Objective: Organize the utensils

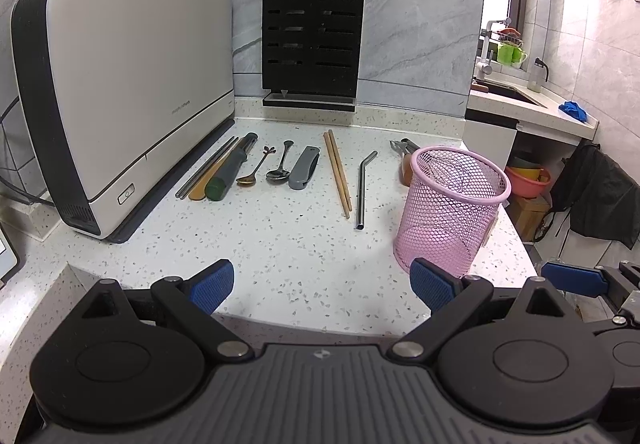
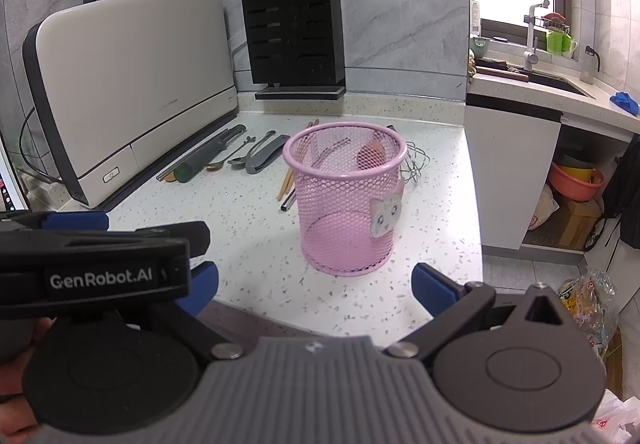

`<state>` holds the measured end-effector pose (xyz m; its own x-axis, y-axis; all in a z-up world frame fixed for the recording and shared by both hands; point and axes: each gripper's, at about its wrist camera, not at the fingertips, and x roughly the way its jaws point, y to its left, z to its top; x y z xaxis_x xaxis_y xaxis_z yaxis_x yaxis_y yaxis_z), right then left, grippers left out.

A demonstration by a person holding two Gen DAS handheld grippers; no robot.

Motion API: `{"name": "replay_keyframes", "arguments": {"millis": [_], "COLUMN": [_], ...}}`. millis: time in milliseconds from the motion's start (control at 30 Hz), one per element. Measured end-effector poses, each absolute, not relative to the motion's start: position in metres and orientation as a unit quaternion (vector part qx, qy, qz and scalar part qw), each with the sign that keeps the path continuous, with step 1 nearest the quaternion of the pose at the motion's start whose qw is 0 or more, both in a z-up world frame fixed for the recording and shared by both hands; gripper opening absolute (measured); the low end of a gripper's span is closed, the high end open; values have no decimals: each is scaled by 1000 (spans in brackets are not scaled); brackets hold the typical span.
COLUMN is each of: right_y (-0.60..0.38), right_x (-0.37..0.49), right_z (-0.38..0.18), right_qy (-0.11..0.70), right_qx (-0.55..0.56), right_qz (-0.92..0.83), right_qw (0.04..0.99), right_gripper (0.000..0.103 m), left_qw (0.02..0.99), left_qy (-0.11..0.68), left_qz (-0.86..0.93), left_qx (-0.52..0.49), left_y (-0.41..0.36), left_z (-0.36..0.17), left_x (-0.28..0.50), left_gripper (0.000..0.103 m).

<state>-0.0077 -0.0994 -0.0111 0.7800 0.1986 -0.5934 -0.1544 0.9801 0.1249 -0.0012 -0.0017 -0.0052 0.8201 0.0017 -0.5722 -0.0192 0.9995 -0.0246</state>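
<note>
Several utensils lie in a row on the speckled counter (image 1: 280,252): a green-handled tool (image 1: 230,171), two spoons (image 1: 280,167), a grey folded peeler (image 1: 304,167), wooden chopsticks (image 1: 338,173) and a bent metal straw (image 1: 366,187). A pink mesh cup (image 1: 452,203) stands upright at the right, empty; a whisk (image 2: 416,163) lies behind it. My left gripper (image 1: 320,284) hovers open over the counter's front edge, nothing between its blue pads. My right gripper (image 2: 316,284) is open too, just in front of the pink cup (image 2: 346,199).
A white appliance (image 1: 132,83) fills the left of the counter. A black knife block (image 1: 312,31) stands against the back wall. The counter ends just right of the cup; beyond it are a sink counter (image 2: 540,87) and floor clutter.
</note>
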Motion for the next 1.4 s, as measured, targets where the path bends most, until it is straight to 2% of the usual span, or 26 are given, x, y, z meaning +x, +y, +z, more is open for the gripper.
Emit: {"name": "replay_keyframes", "arguments": {"millis": [800,1100,1300,1400], "right_y": [-89,-108,-120,-121], "right_x": [12,28,58,69], "right_z": [9,37,3,-13], "right_qy": [316,270,314,311], "right_qx": [38,26,30,41], "right_qz": [121,112,71,79], "right_qw": [940,956,946,946], "right_gripper": [101,101,101,101], "left_qw": [957,955,939,933], "left_qy": [290,297,342,357], "left_qz": [-1,1,27,32], "left_qx": [-3,-1,-1,-14], "left_y": [24,57,72,78], "left_z": [20,32,8,-3], "left_x": [14,55,96,109], "left_gripper": [103,103,103,103]}}
